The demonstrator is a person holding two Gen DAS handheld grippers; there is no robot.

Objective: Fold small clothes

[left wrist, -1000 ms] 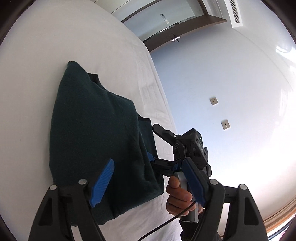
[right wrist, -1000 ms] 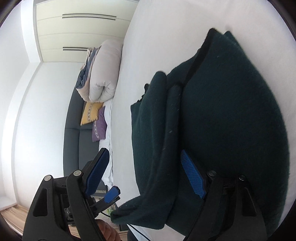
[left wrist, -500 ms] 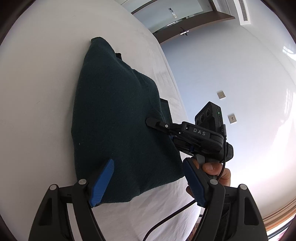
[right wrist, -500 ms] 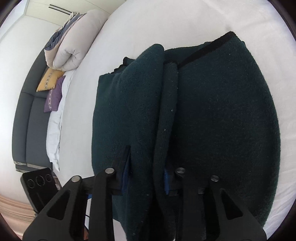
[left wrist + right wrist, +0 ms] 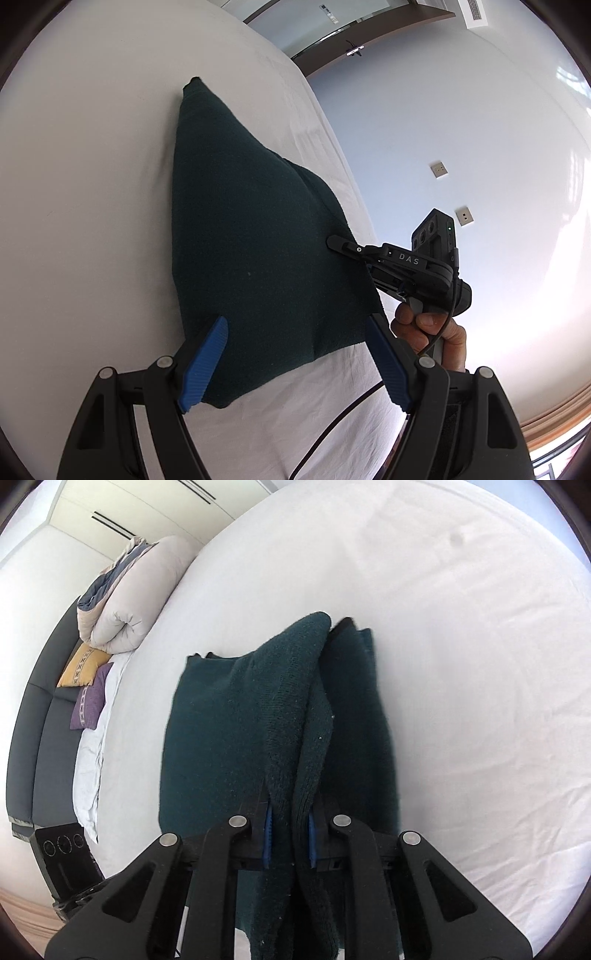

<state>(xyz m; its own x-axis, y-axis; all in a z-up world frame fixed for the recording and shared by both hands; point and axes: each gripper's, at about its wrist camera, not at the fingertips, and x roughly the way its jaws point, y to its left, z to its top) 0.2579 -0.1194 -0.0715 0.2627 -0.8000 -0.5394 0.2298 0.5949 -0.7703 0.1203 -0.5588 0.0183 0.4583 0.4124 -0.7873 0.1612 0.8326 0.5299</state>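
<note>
Since prev frame, right tongs [image 5: 289, 830] just clamped onto dark green garment [image 5: 258, 236] edge & lifted it; left tongs [image 5: 295, 363] spread, empty, garment ahead. Fold partly done, more left.

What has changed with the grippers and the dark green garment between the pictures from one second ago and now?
The right gripper, open beside the garment a second ago, has just been closing and now pinches a fold of its edge, lifting that side off the bed. The left gripper came slightly closer. It stays open and holds nothing, and most of the garment still lies on the bed.
</note>
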